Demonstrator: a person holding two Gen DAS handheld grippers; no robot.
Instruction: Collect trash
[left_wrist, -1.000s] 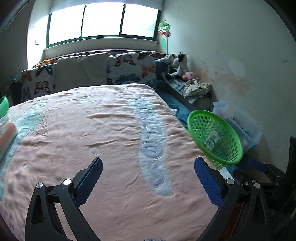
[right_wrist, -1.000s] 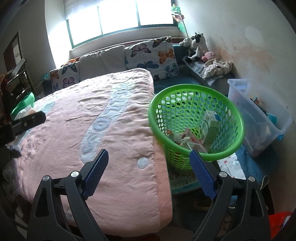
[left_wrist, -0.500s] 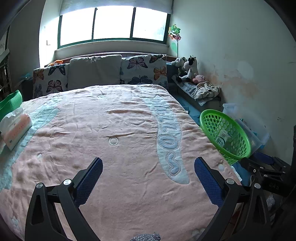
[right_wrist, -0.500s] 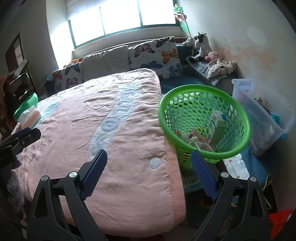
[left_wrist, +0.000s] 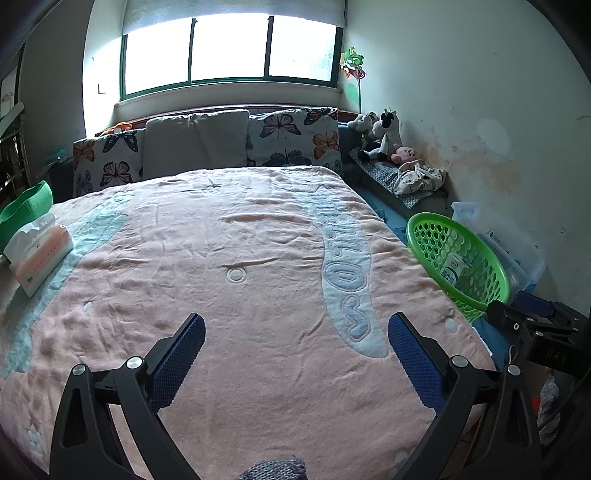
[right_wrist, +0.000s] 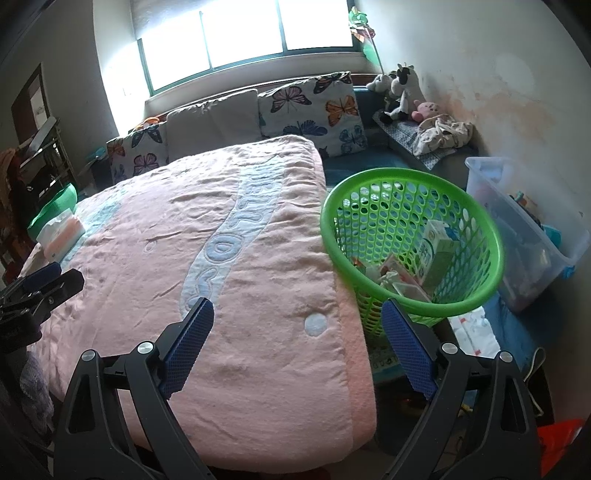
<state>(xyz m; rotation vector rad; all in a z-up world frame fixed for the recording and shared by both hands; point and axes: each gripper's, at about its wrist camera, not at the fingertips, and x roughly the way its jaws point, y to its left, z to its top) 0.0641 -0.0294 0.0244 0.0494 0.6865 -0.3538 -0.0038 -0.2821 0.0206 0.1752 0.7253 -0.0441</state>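
- The left gripper is held with its blue-padded fingers spread wide apart, and nothing is held between them.
- The right gripper is likewise seen with its jaws spread wide, nothing being gripped.
- Directly beneath and ahead of both grippers the pink blanket of the bed is spread, marked with a pale blue band of raised letters.
- The green basket is found just ahead of the right gripper's right finger, set beside the bed edge and touching the blanket's side.
- Inside the basket a white-and-green carton is seen leaning, with smaller wrappers and packets piled at its foot.
- From the left gripper, the same basket is seen well off to the right and ahead, with the carton inside it.
- A pack of tissues is laid on the blanket far ahead and to the left of the left gripper, just beside a green container.
- A clear plastic bin stands to the right of the basket, beyond the right gripper's right finger.
- Far ahead of both grippers, butterfly-print pillows and a grey cushion are propped under the window.
- Soft toys are grouped by the wall, far ahead and to the right.
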